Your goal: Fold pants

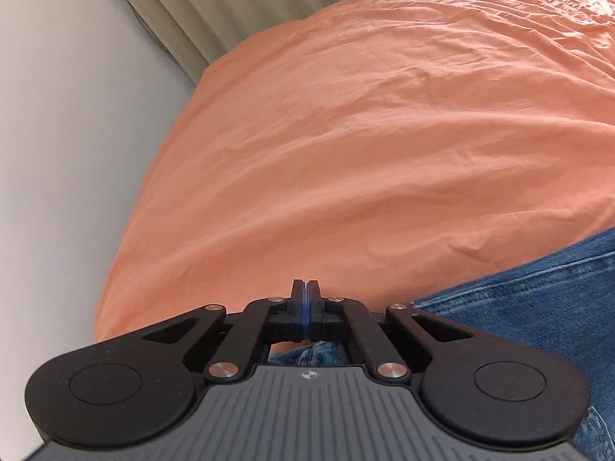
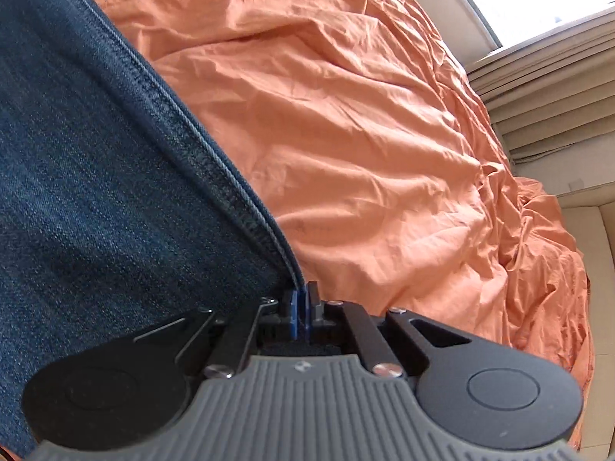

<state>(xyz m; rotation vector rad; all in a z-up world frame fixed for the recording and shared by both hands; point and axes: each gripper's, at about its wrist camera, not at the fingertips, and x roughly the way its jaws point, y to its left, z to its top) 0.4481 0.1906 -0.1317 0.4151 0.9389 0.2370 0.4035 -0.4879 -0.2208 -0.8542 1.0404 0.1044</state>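
Both claws, left (image 1: 306,288) and right (image 2: 303,292), pinch jeans (image 2: 96,192).

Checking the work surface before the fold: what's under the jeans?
The jeans hang over an orange bed sheet, pinched by the right gripper. Whatever lies directly beneath the denim is covered.

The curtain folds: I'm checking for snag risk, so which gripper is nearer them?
Cannot tell. The left gripper faces curtain folds beyond the orange bedding; the right gripper, clamping the jeans, also sees folds.
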